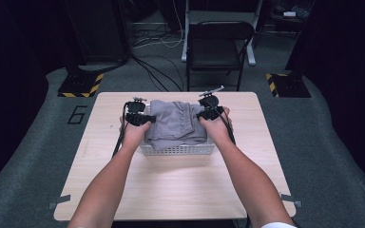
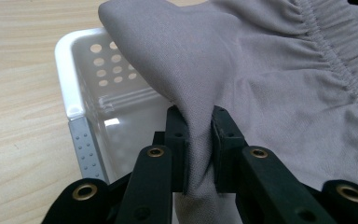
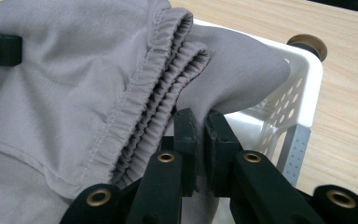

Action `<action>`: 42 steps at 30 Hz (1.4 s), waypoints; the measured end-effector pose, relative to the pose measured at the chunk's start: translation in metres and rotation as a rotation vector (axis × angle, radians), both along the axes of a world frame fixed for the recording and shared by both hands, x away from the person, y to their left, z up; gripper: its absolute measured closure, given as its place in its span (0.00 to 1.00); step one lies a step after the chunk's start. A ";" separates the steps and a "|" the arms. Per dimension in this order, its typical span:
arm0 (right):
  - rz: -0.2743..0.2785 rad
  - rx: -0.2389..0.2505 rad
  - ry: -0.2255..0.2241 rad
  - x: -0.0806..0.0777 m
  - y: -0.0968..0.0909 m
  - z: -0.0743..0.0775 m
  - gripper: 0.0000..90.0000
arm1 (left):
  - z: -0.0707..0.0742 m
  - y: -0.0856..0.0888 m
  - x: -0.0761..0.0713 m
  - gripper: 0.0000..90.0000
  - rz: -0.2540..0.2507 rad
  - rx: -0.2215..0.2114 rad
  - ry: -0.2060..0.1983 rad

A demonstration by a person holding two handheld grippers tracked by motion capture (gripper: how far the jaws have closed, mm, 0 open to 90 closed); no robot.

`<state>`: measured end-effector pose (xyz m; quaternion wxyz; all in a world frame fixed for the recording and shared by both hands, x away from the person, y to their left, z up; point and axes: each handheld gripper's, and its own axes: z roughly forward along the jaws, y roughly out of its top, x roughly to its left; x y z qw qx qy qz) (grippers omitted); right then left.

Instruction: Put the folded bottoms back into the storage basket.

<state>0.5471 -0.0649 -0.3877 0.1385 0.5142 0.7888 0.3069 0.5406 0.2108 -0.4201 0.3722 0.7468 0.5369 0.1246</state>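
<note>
A folded grey garment (image 1: 176, 124) with an elastic waistband lies over a white perforated basket (image 1: 178, 150) in the middle of the table. My left gripper (image 1: 148, 118) is shut on the garment's left edge; in the left gripper view the cloth (image 2: 242, 65) is pinched between the black jaws of that gripper (image 2: 198, 123), above the basket's corner (image 2: 77, 100). My right gripper (image 1: 200, 115) is shut on the right edge. The right gripper view has a fold of cloth (image 3: 98, 84) squeezed between the jaws of this gripper (image 3: 201, 122), beside the basket wall (image 3: 298, 102).
The light wooden table (image 1: 171, 190) has bare room in front of and beside the basket. A black folding chair (image 1: 218, 45) stands behind the far edge. Cables run over the grey floor. A small round brass-coloured thing (image 3: 307, 44) sits on the table past the basket.
</note>
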 end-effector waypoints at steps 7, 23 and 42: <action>0.000 -0.017 0.009 0.000 0.001 -0.005 0.94 | -0.007 -0.003 -0.004 0.88 0.009 0.011 0.004; 0.010 -0.034 0.023 0.000 0.011 -0.018 0.94 | -0.020 0.000 -0.005 0.88 0.012 0.028 0.017; 0.013 -0.033 0.044 -0.002 0.016 -0.039 0.94 | -0.037 -0.003 -0.004 0.88 0.009 0.046 0.081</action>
